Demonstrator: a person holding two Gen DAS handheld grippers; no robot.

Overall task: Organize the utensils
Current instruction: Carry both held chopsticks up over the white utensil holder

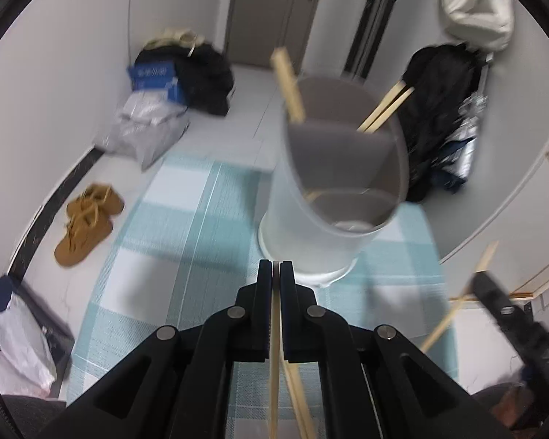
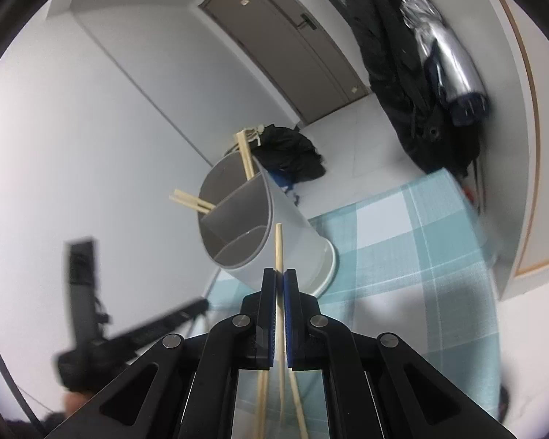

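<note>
In the left wrist view, the left gripper [image 1: 276, 267] is closed on a chopstick [image 1: 273, 358] whose tip is hidden between the jaws. The holder [image 1: 333, 168], blurred at frame centre, is partitioned. In the right wrist view, the right gripper [image 2: 280, 274] is clamped on another chopstick [image 2: 279, 252], below the holder [image 2: 252, 230].

Holder [image 1: 333, 197] on table [image 1: 172, 219] ahead of both grippers, chopsticks [image 1: 289, 87] in its rear compartments, shoes [image 1: 88, 219] on floor left.
</note>
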